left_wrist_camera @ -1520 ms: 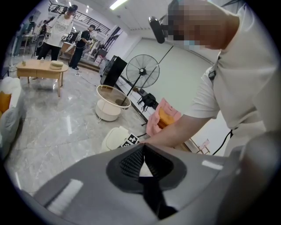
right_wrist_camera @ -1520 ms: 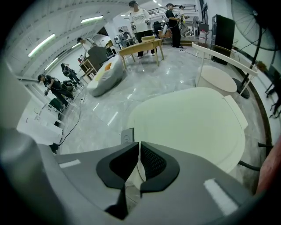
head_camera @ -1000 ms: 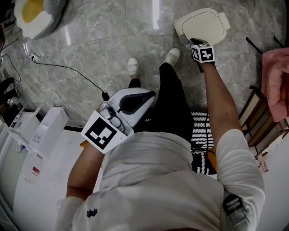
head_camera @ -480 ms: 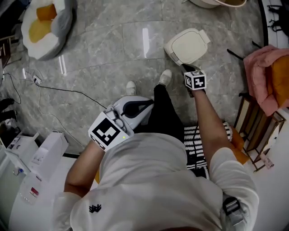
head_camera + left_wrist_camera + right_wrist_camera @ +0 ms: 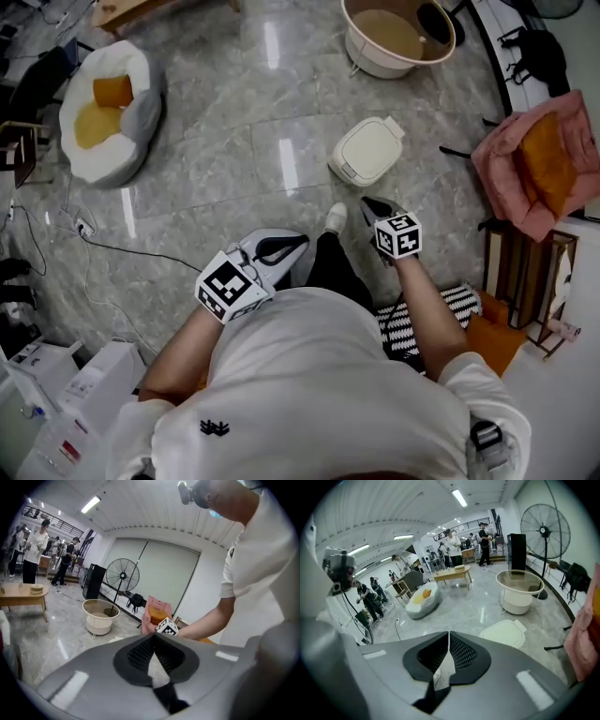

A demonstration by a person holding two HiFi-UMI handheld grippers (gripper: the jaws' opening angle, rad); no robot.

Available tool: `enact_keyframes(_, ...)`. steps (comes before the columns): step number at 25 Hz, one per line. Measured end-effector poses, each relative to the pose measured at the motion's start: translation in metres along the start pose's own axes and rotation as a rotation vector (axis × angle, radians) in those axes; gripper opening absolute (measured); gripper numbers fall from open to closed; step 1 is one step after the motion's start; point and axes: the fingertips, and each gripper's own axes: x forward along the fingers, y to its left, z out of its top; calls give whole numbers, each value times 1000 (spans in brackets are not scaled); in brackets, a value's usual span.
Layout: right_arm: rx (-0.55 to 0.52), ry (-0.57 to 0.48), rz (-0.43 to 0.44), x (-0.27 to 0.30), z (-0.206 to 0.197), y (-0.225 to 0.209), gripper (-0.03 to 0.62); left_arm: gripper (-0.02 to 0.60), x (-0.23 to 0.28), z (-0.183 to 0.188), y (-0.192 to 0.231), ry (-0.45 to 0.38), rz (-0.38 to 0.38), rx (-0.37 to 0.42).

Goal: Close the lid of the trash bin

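Note:
The small cream trash bin [image 5: 367, 150] stands on the grey marble floor with its lid lying flat on top; the right gripper view shows the trash bin [image 5: 502, 633] just beyond the jaws. My right gripper [image 5: 374, 206] hangs a short way from the bin on the near side, apart from it, jaws together and holding nothing. My left gripper [image 5: 292, 246] is held close to the person's body, well away from the bin, jaws also closed on nothing. In the left gripper view the right gripper's marker cube [image 5: 166, 626] shows past the jaws.
A beige tub [image 5: 398, 33] stands beyond the bin. An egg-shaped cushion [image 5: 108, 108] lies far left and a cable [image 5: 122, 253] runs over the floor. A pink cloth [image 5: 534, 164] drapes a rack at right. A striped mat [image 5: 427, 323] lies near the feet.
My right gripper has come away from the bin's lid, which it touched a second ago. The bin now sits farther off and more of the room shows.

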Motion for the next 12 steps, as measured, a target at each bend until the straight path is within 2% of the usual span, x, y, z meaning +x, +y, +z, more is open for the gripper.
enact_keyframes(5, -27, -93, 31, -65, 17, 67, 11, 58, -26, 8, -15, 0, -5, 56)
enact_keyframes(12, -27, -238, 47, -128, 40, 145, 5, 57, -57, 9, -19, -6, 9, 81)
